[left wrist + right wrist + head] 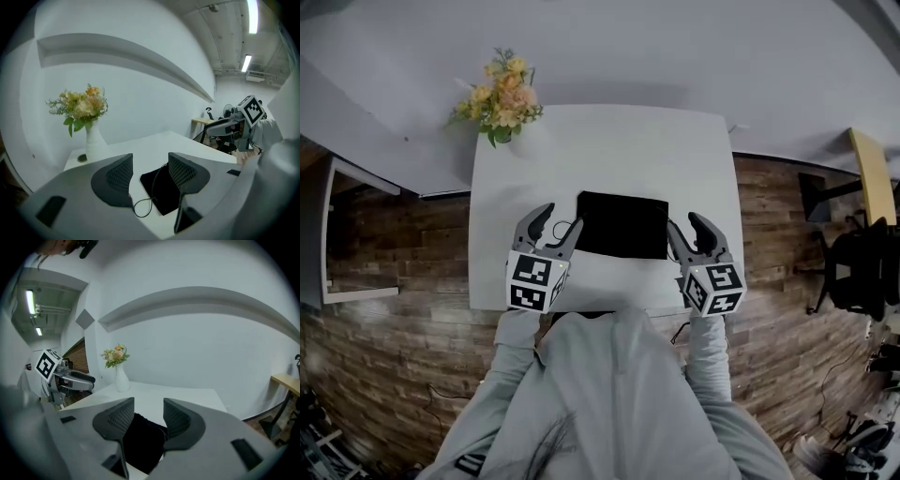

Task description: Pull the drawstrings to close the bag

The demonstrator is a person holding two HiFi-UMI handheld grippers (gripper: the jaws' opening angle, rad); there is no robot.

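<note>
A flat black drawstring bag [622, 225] lies on the white table [600, 150] near its front edge. In the left gripper view the bag [165, 190] shows between the jaws, and a thin black drawstring loop [144, 207] lies on the table at its left side. My left gripper [554, 225] hovers open just left of the bag, nothing between its fingers. To the bag's right my right gripper [690, 226] is open too, with the bag [140, 439] seen low between its jaws. The right-hand drawstring is hard to make out.
A white vase with yellow and peach flowers [501, 105] stands at the table's far left corner. A black office chair [861, 267] and a wooden desk [874, 178] are off to the right on the wood floor. The person's grey sleeves [609, 394] fill the foreground.
</note>
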